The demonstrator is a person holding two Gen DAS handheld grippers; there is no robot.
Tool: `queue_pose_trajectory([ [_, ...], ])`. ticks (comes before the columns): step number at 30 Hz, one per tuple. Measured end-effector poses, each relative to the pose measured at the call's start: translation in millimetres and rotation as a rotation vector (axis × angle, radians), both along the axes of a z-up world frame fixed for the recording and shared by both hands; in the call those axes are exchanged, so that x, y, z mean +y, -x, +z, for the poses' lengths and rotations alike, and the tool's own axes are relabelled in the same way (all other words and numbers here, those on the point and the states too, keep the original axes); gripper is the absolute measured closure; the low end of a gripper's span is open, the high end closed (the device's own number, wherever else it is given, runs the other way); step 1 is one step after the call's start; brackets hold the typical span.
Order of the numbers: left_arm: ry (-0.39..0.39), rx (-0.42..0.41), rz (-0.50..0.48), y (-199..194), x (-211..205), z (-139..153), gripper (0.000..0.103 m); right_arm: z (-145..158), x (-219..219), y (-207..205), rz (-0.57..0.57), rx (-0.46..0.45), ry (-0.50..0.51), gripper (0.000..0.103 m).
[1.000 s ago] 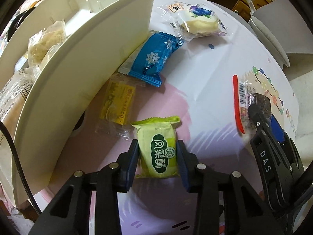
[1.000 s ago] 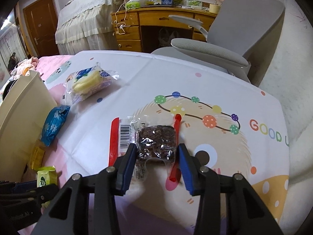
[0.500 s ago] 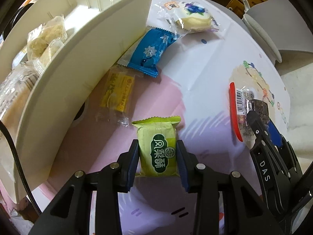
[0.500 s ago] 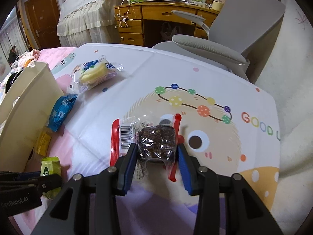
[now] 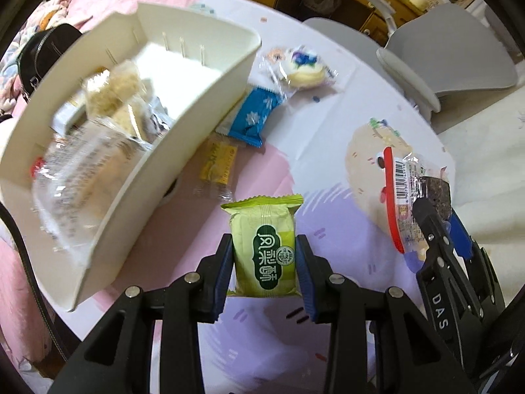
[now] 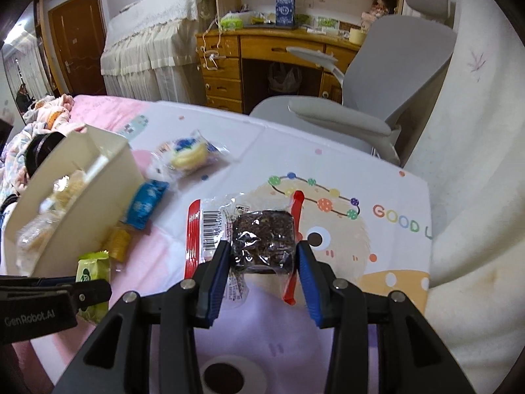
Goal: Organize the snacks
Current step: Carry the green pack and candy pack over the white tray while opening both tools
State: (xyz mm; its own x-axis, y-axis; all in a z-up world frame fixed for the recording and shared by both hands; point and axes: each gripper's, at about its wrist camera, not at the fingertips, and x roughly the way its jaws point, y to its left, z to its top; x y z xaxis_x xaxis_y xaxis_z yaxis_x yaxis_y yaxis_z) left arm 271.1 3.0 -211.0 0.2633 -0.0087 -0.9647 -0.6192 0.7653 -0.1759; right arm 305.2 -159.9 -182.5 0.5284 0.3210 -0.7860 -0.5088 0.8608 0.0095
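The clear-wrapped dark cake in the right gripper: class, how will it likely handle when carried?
The dark cake likely stays firm: it keeps a block shape between the right gripper pads. Its loose wrapper edges will probably flop. The glossy film may be slippery.

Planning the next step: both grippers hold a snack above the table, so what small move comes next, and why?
Probably carry the green packet in the left gripper over the white bin and drop it there: the bin already holds snacks. The right gripper with the dark cake can follow.
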Motion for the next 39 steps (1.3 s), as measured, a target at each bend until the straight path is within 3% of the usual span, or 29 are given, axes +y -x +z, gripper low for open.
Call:
queue_pose_trajectory([
  [9,-0.013,-0.063,-0.02,52,-6,44,0.068,51,2,45,0.009,-0.061,-0.06,0.062],
  [15,-0.017,-0.09,-0.052,83,0,61,0.068,68,11,70,0.028,-0.065,-0.096,0.062],
  [27,-0.002,-0.123,-0.106,118,43,81,0.068,59,49,132,0.093,0.001,-0.109,0.062],
  [39,0.003,-0.107,-0.276,134,123,88,0.068,51,114,188,0.07,0.073,-0.12,0.062],
])
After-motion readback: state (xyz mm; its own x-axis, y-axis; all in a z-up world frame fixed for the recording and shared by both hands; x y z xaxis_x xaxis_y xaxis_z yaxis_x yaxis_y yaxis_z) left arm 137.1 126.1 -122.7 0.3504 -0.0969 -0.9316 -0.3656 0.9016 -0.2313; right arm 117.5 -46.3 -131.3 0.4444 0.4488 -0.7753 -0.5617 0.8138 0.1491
